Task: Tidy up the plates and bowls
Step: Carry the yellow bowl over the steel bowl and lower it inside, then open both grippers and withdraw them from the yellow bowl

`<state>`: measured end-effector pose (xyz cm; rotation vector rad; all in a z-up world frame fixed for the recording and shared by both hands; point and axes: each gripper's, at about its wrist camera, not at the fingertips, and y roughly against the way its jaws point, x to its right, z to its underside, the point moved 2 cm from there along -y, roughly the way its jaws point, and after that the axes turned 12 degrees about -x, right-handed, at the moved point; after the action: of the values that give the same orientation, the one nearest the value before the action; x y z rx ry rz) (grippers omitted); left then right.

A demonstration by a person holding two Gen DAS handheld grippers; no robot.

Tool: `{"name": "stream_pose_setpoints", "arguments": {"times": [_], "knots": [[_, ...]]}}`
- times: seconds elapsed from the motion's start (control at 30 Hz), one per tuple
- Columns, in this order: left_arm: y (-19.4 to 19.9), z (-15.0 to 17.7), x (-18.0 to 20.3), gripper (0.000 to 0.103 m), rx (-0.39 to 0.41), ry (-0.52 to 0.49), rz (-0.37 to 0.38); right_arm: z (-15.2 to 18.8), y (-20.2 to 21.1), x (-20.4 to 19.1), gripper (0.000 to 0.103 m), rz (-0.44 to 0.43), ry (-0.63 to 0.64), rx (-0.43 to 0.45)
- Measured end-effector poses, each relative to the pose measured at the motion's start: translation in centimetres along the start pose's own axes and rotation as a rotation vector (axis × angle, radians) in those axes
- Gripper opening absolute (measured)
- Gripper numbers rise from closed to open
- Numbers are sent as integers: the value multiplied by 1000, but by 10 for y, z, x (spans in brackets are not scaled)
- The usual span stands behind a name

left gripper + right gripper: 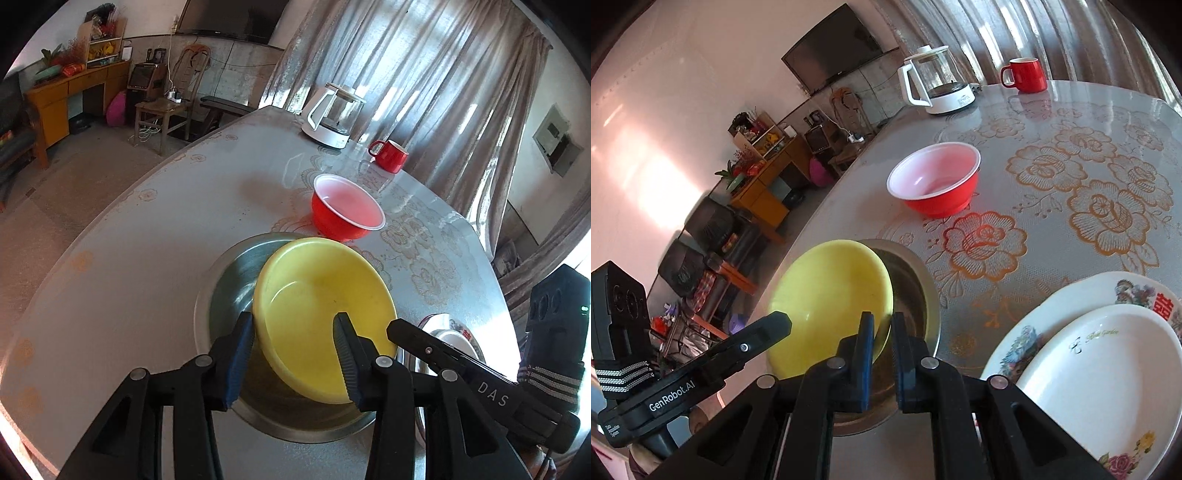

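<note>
A yellow bowl [325, 306] [827, 291] leans tilted inside a wide steel bowl [229, 280] [916, 280]. My right gripper [882, 319] is shut on the yellow bowl's rim; in the left wrist view its tip [397, 328] meets the rim from the right. My left gripper [293, 317] is open astride the near rim, one finger outside the wall and one inside, neither pressing. A red bowl with a white inside [347, 210] [938, 177] stands further back. A white plate [1108, 362] lies on a flowered plate [1071, 295] at the right.
A glass kettle on a white base [334, 114] [938, 85] and a red mug [389, 155] [1027, 74] stand at the far side of the round table [147, 258]. Curtains hang behind. The table edge runs close on the left, with floor and furniture beyond.
</note>
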<state>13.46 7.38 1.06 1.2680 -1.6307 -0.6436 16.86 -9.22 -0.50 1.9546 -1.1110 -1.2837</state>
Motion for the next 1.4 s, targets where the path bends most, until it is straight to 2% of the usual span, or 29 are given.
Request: {"name": "stream_pose_setpoints", "arguments": {"times": [0.33, 0.7, 0.87, 0.97, 1.1, 1.17, 1.3, 1.4], "knots": [[-5, 8, -5, 44, -6, -12, -25, 15, -10, -8, 8, 38, 14, -21], [-8, 10, 1, 46, 21, -59, -82, 18, -16, -13, 8, 141, 61, -4], [-8, 11, 0, 47, 20, -55, -83, 18, -17, -14, 9, 148, 72, -1], [-6, 12, -1, 49, 32, -56, -100, 18, -16, -13, 9, 148, 70, -1], [0, 15, 1, 61, 58, -70, -118, 18, -16, -13, 9, 134, 62, -2], [3, 16, 1, 63, 68, -71, -120, 19, -15, -13, 9, 127, 59, -2], [10, 18, 2, 64, 87, -76, -133, 20, -11, -15, 16, 113, 60, 5], [15, 19, 2, 71, 101, -75, -136, 21, -5, -16, 18, 101, 62, 21]]}}
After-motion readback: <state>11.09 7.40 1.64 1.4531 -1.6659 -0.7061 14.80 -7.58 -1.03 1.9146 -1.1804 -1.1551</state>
